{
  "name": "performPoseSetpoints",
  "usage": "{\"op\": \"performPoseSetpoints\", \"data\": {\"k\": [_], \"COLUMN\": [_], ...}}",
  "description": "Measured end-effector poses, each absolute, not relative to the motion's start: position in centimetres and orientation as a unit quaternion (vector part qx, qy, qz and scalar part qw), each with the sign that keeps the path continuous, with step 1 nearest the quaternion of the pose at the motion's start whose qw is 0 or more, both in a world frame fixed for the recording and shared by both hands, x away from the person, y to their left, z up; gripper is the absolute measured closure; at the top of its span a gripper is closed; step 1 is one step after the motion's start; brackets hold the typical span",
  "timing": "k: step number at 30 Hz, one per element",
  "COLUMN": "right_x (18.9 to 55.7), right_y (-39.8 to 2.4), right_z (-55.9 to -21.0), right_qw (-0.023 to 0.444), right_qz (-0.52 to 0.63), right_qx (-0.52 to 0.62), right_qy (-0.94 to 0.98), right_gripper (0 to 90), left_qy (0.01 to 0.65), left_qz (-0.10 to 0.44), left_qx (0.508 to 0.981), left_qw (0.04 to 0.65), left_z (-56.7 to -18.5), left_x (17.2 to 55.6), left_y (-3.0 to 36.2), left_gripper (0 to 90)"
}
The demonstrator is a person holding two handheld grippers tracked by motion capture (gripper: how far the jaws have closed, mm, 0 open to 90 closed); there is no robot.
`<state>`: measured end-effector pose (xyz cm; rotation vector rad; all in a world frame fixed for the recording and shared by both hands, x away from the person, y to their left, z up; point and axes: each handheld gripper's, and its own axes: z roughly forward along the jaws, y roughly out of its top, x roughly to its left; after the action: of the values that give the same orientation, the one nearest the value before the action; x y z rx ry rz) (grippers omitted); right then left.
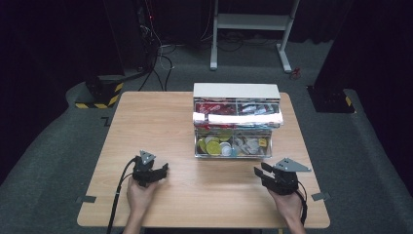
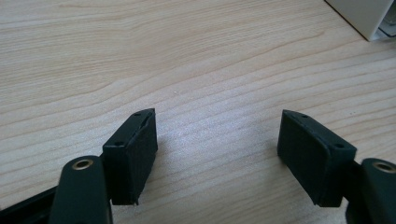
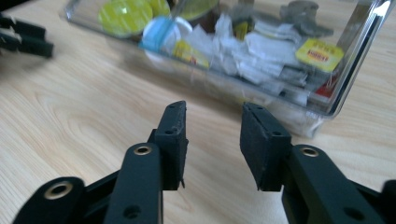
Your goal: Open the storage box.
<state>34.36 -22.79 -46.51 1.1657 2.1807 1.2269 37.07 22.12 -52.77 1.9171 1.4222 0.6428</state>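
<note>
A clear two-tier organiser with a white lid (image 1: 236, 90) stands at the back right of the wooden table (image 1: 156, 122). Its lower drawer (image 1: 233, 155) sticks out toward me and holds yellow-lidded capsules (image 3: 123, 16) and paper sachets (image 3: 261, 46). Red packets (image 1: 214, 107) fill the upper tier. My left gripper (image 1: 163, 169) rests low over bare wood near the front left, jaws wide apart and empty (image 2: 217, 123). My right gripper (image 1: 260, 169) hovers at the front right, pointing at the drawer's clear front wall (image 3: 322, 105), jaws parted with nothing between them (image 3: 212, 116).
The organiser's white corner (image 2: 366, 16) shows far right in the left gripper view. The other gripper's black jaws (image 3: 23, 37) appear at the top left of the right gripper view. On the floor behind the table are a white desk frame (image 1: 253, 22) and a yellow-black striped block (image 1: 100, 92).
</note>
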Motion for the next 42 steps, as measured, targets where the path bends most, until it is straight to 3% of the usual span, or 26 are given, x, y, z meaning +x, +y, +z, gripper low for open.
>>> {"op": "performPoseSetpoints", "data": {"k": [8, 18, 23, 42], "right_x": [35.2, 35.9, 36.3, 38.0], "right_y": [-23.2, -22.5, -21.7, -20.7], "right_z": [-45.5, -43.4, -42.5, -38.8], "right_qw": [0.159, 0.166, 0.200, 0.220], "right_qz": [0.464, 0.465, 0.448, 0.464], "right_qx": [0.419, 0.398, 0.386, 0.363], "right_qy": [0.765, 0.773, 0.781, 0.777], "right_gripper": [57.0, 55.4, 54.2, 64.6], "left_qy": [0.543, 0.543, 0.543, 0.543], "left_qz": [0.245, 0.245, 0.245, 0.245], "left_qx": [0.733, 0.733, 0.733, 0.733], "left_qw": [0.329, 0.329, 0.329, 0.329], "left_z": [-52.8, -52.8, -52.8, -52.8], "left_x": [37.1, 37.1, 37.1, 37.1], "left_y": [22.1, 22.1, 22.1, 22.1], "left_gripper": [29.0, 29.0, 29.0, 29.0]}}
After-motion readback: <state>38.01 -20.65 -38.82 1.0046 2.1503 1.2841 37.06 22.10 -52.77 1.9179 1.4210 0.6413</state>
